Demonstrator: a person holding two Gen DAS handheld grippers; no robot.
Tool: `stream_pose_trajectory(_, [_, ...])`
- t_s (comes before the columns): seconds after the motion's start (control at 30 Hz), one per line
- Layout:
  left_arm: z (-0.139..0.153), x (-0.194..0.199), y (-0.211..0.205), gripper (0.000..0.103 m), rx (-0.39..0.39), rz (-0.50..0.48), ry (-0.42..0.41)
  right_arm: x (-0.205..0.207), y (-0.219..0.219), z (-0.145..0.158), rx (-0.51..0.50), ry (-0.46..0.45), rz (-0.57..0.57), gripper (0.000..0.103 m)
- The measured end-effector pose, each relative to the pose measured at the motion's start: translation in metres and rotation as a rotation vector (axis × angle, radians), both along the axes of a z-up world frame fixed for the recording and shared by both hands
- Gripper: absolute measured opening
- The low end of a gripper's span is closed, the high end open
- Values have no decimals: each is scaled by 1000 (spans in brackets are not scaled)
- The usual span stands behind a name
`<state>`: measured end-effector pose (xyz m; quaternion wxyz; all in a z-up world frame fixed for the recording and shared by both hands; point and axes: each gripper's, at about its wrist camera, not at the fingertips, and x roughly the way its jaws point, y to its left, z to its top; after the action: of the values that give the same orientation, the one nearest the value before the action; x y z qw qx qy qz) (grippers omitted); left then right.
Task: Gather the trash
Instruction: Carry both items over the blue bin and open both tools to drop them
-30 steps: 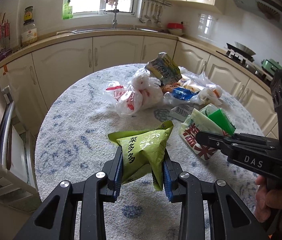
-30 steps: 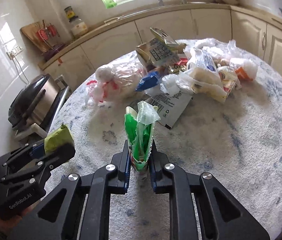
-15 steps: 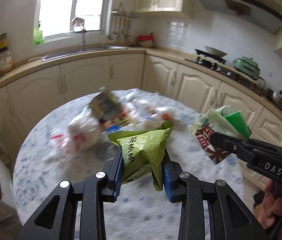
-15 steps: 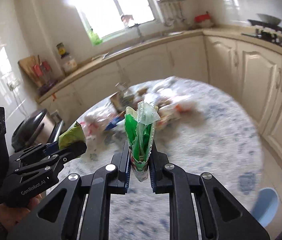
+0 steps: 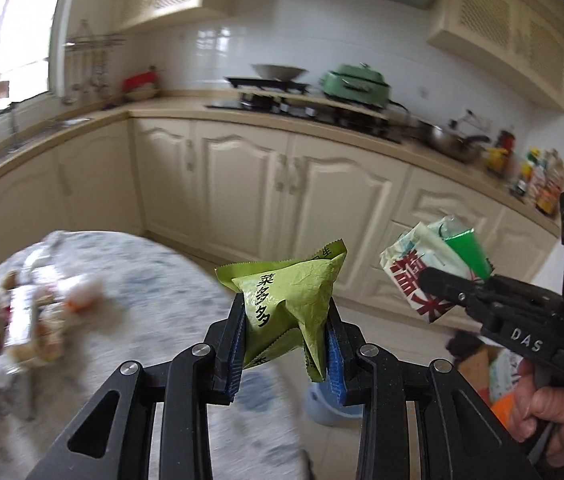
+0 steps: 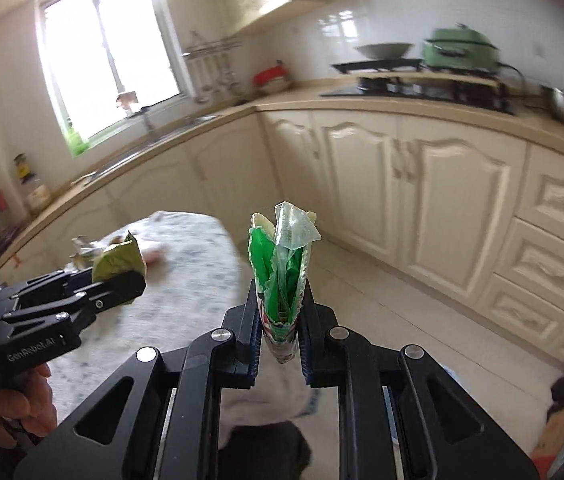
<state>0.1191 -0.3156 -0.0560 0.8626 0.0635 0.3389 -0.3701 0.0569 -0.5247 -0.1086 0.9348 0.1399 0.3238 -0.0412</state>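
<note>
My left gripper [image 5: 284, 344] is shut on a crumpled yellow-green snack packet [image 5: 286, 304] with black lettering, held above the edge of the round table [image 5: 154, 280]. At the right of the left wrist view, my right gripper [image 5: 442, 288] pinches a white, red and green wrapper [image 5: 426, 268]. In the right wrist view the same wrapper [image 6: 282, 264] stands upright between the pads of the right gripper [image 6: 280, 332]. At that view's left the left gripper [image 6: 122, 280] holds the green packet [image 6: 120, 260]. A blurred pile of leftover trash [image 5: 30, 312] lies on the table at far left.
Cream kitchen cabinets [image 5: 282, 188] and a tiled floor [image 6: 402, 312] fill the view ahead. A pale blue bin [image 5: 322, 404] stands on the floor just beyond the table edge. A cardboard box [image 5: 498, 368] with colourful contents sits at lower right. A stove [image 5: 294, 100] tops the counter.
Both grippers have swung to the right, away from the table, each keeping its wrapper. The trash pile has slid to the far left and the cabinets, floor and bin have come into view.
</note>
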Motion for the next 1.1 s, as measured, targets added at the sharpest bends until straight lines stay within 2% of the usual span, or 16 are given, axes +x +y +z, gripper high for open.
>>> stream_pose_trajectory(0.23, [-59, 43, -122, 30, 90, -177, 189, -34, -93, -62, 89, 98, -181, 15])
stream_pose_trajectory(0.4, [-123, 85, -213, 30, 219, -233, 309, -46, -147, -119, 169, 193, -283, 15])
stream_pose_trajectory(0.53, [-175, 117, -275, 30, 291, -254, 390, -49, -177, -159, 225, 249, -328, 15])
stream_pose_trajectory(0.7, [-228, 146, -325, 31, 366, -264, 445, -50, -204, -201, 281, 317, -363, 15])
stream_pose_trajectory(0.8, [-256, 161, -344, 32, 387, -280, 510, -50, -217, -223, 309, 349, -384, 15])
stream_pose_trajectory(0.87, [-266, 166, -358, 34, 398, -269, 505, -51, -227, -236, 334, 361, -396, 15])
stream_pose_trajectory(0.9, [-270, 167, -363, 41, 399, -263, 508, -50, -229, -241, 341, 372, -400, 15])
stream_pose_trajectory(0.93, [-275, 171, -369, 54, 404, -259, 522, -49, -232, -247, 343, 383, -403, 17])
stream_pose_trajectory(1.0, [-281, 167, -376, 67, 423, -230, 512, -48, -237, -255, 345, 395, -416, 18])
stream_pose_trajectory(1.07, [-278, 173, -370, 75, 432, -206, 478, -48, -241, -261, 347, 401, -432, 22])
stream_pose_trajectory(1.1, [-277, 175, -368, 80, 435, -199, 468, -49, -244, -264, 355, 395, -437, 28])
